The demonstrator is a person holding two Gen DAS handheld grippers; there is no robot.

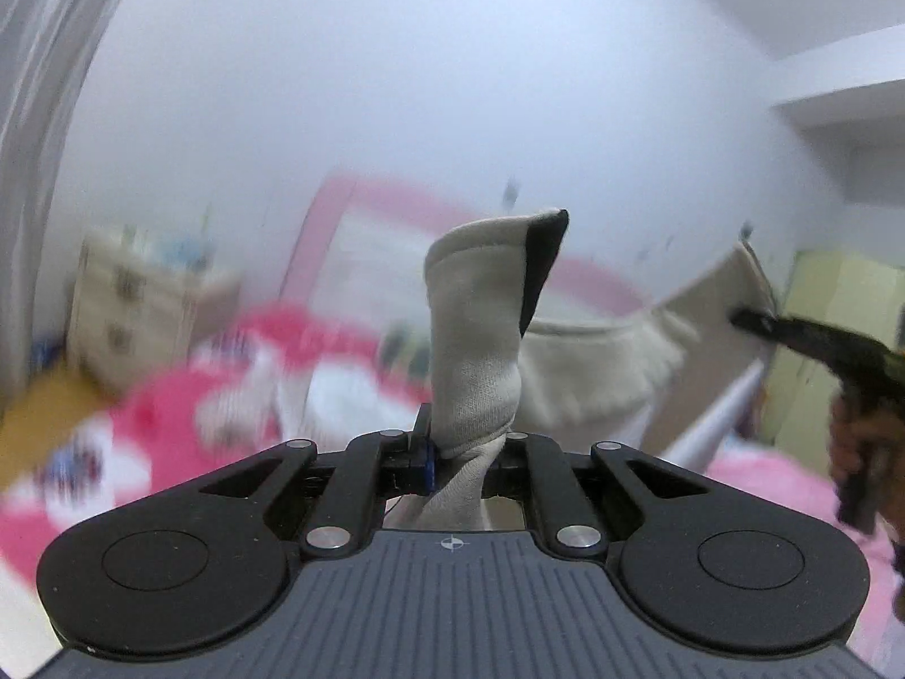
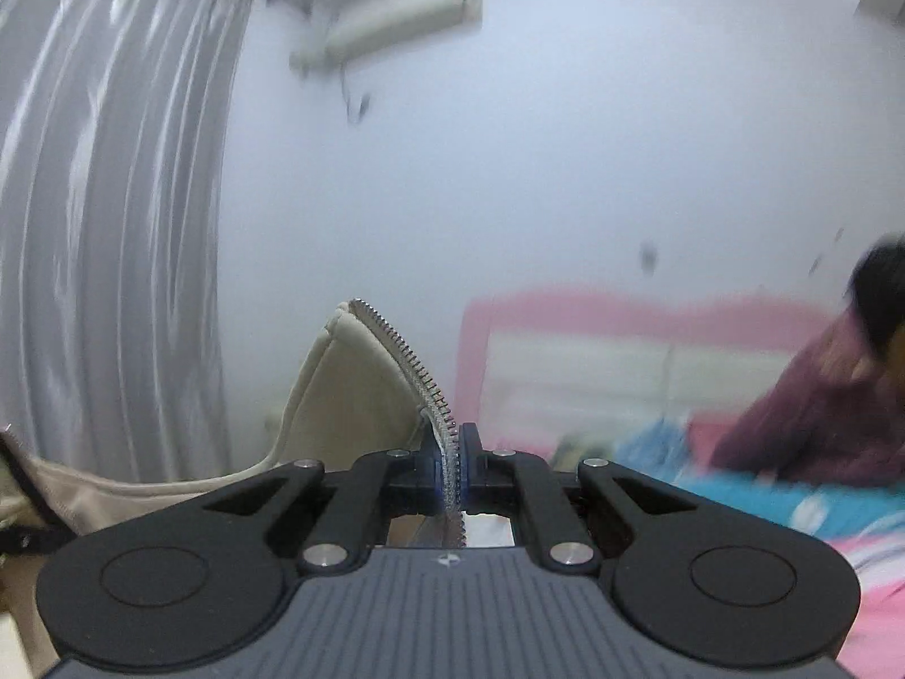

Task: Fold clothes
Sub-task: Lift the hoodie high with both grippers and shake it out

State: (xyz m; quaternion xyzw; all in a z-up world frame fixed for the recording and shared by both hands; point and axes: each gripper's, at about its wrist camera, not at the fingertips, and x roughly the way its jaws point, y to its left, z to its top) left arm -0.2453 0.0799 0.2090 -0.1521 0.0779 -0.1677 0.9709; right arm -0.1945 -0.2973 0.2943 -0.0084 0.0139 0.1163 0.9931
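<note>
A cream knit garment [image 1: 475,339] with a black lining hangs in the air between both grippers. My left gripper [image 1: 452,452] is shut on a twisted bunch of it, which stands up past the fingers. From there the cloth stretches right to my right gripper [image 1: 752,321], seen in the left wrist view pinching its far corner. In the right wrist view the right gripper [image 2: 452,467] is shut on the garment's zipper edge [image 2: 407,359]. The cream cloth [image 2: 350,396] sags away to the left below it. Both grippers point roughly level at the wall.
Below lies a bed with pink bedding [image 1: 169,413] and a pink headboard [image 2: 594,305]. A person in a maroon top [image 2: 814,396] is on the bed at the right. A cream dresser [image 1: 130,305], grey curtain [image 2: 113,198] and wall air conditioner [image 2: 396,17] line the room.
</note>
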